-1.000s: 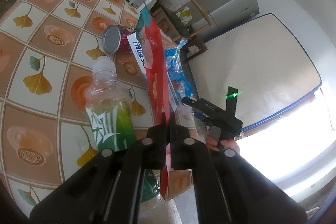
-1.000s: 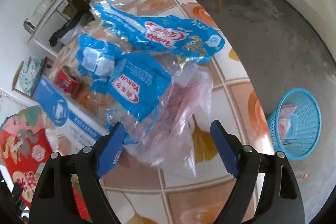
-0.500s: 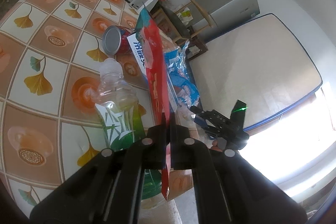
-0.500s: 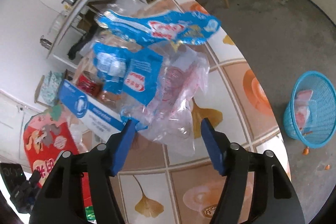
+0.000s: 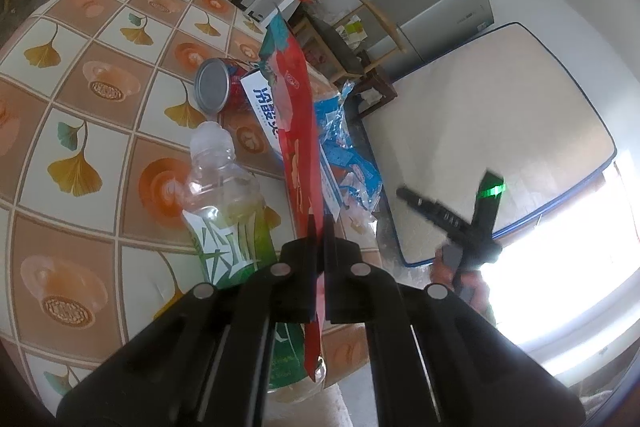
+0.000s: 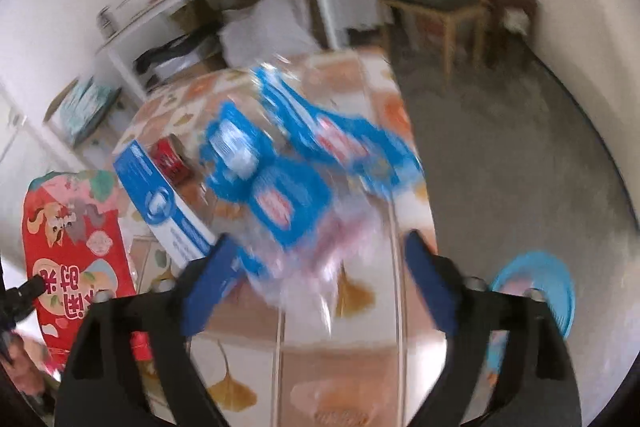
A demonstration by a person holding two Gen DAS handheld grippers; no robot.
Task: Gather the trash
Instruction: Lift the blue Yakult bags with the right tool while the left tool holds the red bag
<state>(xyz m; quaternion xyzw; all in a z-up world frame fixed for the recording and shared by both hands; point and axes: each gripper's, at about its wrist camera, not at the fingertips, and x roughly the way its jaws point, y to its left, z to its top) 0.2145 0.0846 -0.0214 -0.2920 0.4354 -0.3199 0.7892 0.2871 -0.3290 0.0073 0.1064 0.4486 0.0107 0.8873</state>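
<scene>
Clamping a flat red printed snack packet [image 5: 298, 131] edge-on: left gripper [image 5: 323, 247], black jaws fully closed on the packet's lower part, packet standing upright and rising away from the camera. Same packet seen face-on at far left of the right wrist view [image 6: 76, 247].

Opening: right gripper [image 6: 316, 287], blue pads [image 6: 208, 287] spread wide. Sitting in the gap between them, the lower fringe of a crumpled clear plastic bag with blue and red labels [image 6: 296, 187]; neither pad visibly pressing on it, though motion blur leaves contact at the left pad unclear. Seen from the left wrist as a black body with a green light [image 5: 476, 223], off the table edge, held by a hand [image 5: 460, 279].

Lying on the table with orange-and-cream ginkgo-leaf tile pattern [image 5: 80, 115]:
- clear plastic bottle with green label, some yellowish liquid inside [image 5: 232, 219], on its side, just left of the packet
- red drinks can with silver end [image 5: 214, 87], on its side, touching the long blue-and-white cardboard box [image 5: 264, 107]
- plastic bag heap just beside the box, near the table's right edge

Standing on the grey floor beyond the table: light-blue mesh waste basket [image 6: 536, 291], some wrappers inside, well apart from the bag.

Background: white shelving unit [image 6: 224, 3], wooden chair [image 6: 444, 11], grey fridge [image 5: 436, 11], mattress leaning on the wall [image 5: 492, 139].
</scene>
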